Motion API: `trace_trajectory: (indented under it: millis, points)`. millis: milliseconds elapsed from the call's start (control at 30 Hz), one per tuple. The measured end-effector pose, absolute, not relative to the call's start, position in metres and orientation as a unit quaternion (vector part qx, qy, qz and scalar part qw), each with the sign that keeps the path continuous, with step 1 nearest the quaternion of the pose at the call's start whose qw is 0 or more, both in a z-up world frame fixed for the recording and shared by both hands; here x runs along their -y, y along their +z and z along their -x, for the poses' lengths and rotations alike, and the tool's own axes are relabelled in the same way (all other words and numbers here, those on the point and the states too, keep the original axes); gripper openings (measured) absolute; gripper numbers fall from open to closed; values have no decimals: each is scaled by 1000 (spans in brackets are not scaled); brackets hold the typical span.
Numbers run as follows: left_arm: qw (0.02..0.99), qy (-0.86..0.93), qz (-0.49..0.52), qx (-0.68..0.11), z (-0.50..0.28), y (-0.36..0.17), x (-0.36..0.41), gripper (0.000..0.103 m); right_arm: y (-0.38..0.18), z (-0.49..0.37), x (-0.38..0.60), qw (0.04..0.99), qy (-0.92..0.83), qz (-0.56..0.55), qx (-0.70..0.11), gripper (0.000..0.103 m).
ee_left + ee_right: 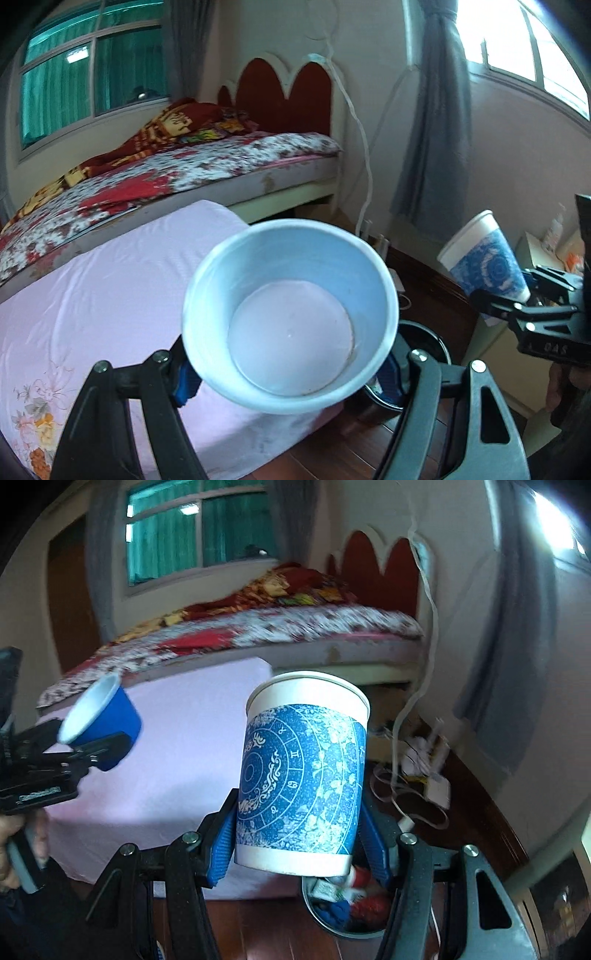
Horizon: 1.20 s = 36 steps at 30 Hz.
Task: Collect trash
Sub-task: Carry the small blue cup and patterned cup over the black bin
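Left wrist view. The left gripper (291,369) holds a blue cup (291,314) between its two blue pads, jaws closed on the cup's sides just below the rim. The cup tips toward the camera, so its white interior and round bottom show and almost none of its blue outer wall. It is empty. It hangs over the edge of a pink sheet (92,295) and partly covers a dark round bin (424,343) standing on the wooden floor (332,454). At far right the right gripper (517,306) carries a patterned cup (484,258), tilted, mouth up and to the left. Raised letters on that gripper's black body are too blurred to read with certainty.

Right wrist view. The right gripper (299,845) clamps the patterned cup (303,775) between its blue pads low on the wall, near the base. The cup stands nearly upright, leaning slightly. It is white paper with a broad blue band printed with a zodiac wheel, astrological signs and floral scrollwork. Directly below the cup lies the bin (332,904), holding red and white litter. At left the left gripper (85,753) holds the blue cup (107,720), mouth tilted up and left, a hand (22,834) on its handle. A white label on that gripper is illegible.
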<state>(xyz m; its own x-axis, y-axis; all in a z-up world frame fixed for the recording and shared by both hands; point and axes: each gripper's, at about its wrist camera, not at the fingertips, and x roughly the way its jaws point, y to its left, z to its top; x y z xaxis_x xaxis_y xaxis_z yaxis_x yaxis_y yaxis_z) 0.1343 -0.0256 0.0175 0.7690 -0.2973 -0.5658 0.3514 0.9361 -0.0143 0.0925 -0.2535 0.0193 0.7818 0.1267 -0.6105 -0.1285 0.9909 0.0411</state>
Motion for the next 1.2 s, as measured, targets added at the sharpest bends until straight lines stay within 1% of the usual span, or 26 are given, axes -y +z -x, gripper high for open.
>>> trace_trajectory:
  millis: [200,567,900,1200]
  points:
    - [926,-214,-62,-304,-125,10,66,76,19,-79,291,945,43,-27,-323,62]
    - [897,-287,-93,-323,-114,-10,129,76,-11,-45,346,936,-23,-23,-350,62]
    - [873,-319,-107,-353,-113,-40,166,76,-46,-27,386,920,-56,-33,-387,62]
    - [857,-329,-114,-379,-122,-67,178,76,-81,-38,383,903,-44,-11,-427,62]
